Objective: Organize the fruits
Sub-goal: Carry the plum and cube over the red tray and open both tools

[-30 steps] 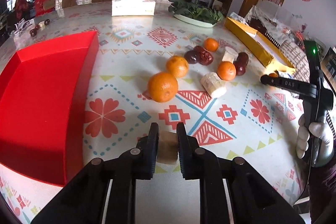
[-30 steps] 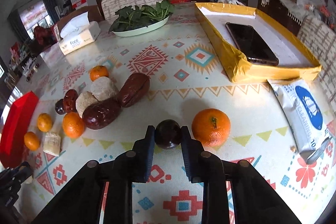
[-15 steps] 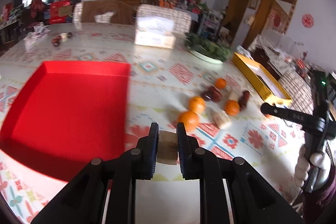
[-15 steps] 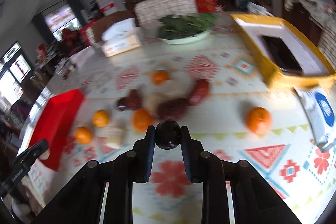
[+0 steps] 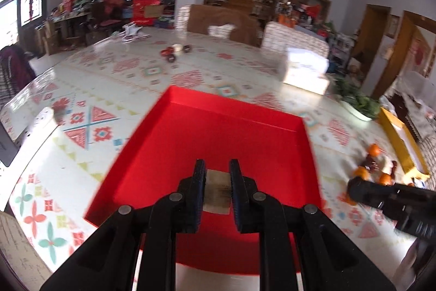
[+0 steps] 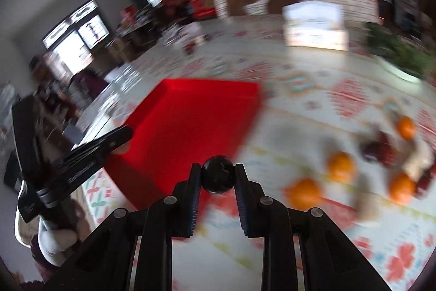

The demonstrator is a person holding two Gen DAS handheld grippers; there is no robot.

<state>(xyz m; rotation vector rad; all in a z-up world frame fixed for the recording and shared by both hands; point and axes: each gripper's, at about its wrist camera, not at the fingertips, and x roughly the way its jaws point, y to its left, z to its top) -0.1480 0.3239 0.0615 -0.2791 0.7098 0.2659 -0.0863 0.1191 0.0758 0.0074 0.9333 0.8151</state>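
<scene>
Left gripper (image 5: 217, 183): clamped on a pale, squarish chunk of fruit (image 5: 217, 191), held above the near part of the red tray (image 5: 190, 127). Right gripper (image 6: 218, 177): clamped on a small dark round fruit (image 6: 218, 177), held over the patterned tablecloth (image 6: 313, 105) just beside the near corner of the tray; not yet above it.

Handling, judged from appearance:
- Pale chunk: probably light and fairly soft, with flat cut faces. Flat sides suit the pads. Keep pressure moderate to avoid crushing or bruising.
- Dark round fruit: smooth, glossy, likely slippery. Held across its widest part, the only secure line on a ball; any grip off centre risks squirting it out. Release low, since it will probably roll on the flat tray floor.
- Oranges (image 6: 340, 167) remaining on the cloth: firmer, heavier, wider. Take across the middle with jaws well apart.
- Brown oblong fruits (image 6: 377, 147) among them: too blurred to judge texture. Take across the short axis.

Tray floor appears bare, apparently nothing deposited yet.
</scene>
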